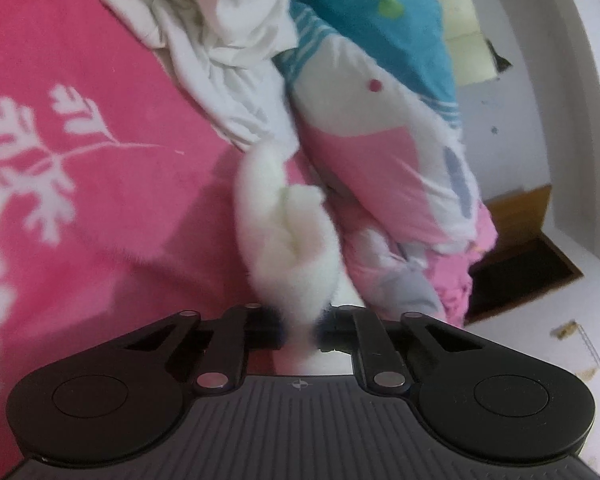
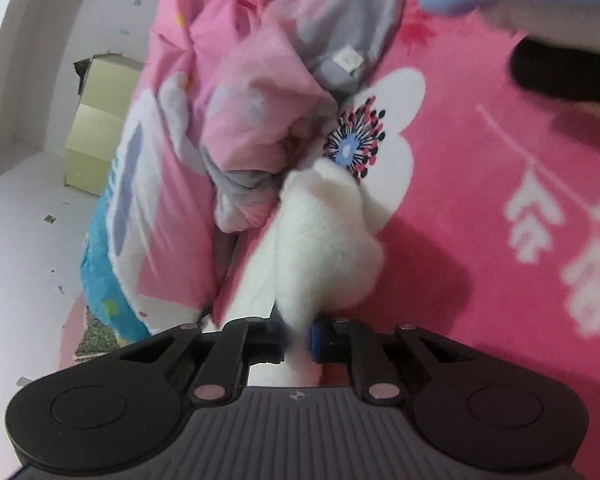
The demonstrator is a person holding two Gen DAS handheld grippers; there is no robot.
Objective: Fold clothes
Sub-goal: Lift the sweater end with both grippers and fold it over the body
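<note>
Gripping a fluffy white garment (image 1: 288, 240) in the left claw (image 1: 300, 330), jaws nearly closed with the fabric pinched between them. Gripping what is judged to be the same fluffy white garment (image 2: 320, 240) in the right claw (image 2: 298, 338), jaws likewise narrow and clamped on the fleece.

Extending forward and away from each claw, with the garment's bunched length running straight out along the claw's own pointing line, then dropping toward the pink flowered bed cover (image 1: 100, 160). Lying just beside the patterned quilt (image 1: 380, 152): to the right of the garment in the left wrist view, to the left of it in the right wrist view, so sitting between the two claws and the quilt heap. Resting beyond, a crumpled white sheet or shirt (image 1: 228, 60), apart from the gripped piece.

Holding both claws equally close to the garment, neither nearer. Judging the coming move as spreading the two grip points apart, away from the quilt, over open bed cover. Remaining unclear: which edge or corner each claw is holding.
</note>
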